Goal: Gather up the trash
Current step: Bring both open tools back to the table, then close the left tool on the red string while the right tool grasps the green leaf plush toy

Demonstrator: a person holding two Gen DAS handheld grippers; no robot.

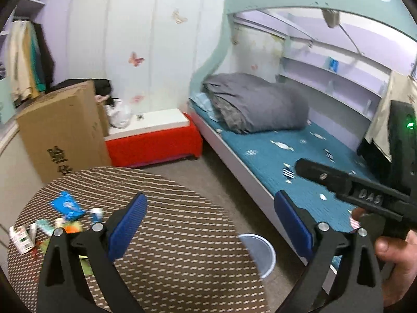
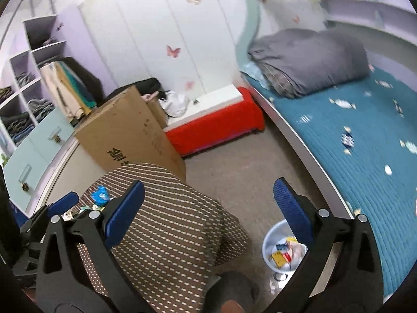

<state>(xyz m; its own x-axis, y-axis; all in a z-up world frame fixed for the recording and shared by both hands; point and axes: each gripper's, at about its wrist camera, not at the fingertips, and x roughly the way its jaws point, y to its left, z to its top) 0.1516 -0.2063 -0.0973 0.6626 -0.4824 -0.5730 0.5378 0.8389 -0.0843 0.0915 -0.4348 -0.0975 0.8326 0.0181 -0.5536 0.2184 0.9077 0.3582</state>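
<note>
Bedroom floor is bare carpet between the bed point(image 2: 351, 140) and a round patterned table point(image 1: 169, 234), and the scraps still to collect, a blue packet point(image 1: 68, 206) among other wrappers point(image 1: 23, 237), sit in a loose cluster at the table's far left edge. My left gripper point(image 1: 208, 224) hangs spread and empty, with that litter just off its left finger, so I judge it the nearer hand. My right gripper point(image 2: 208, 208) is likewise spread and empty, right finger over the white bin point(image 2: 271, 247) on the floor, which already holds a few packets.

left wrist: above round table point(image 1: 182, 221), facing bed point(image 1: 299, 156) | right wrist: likewise, higher
</note>
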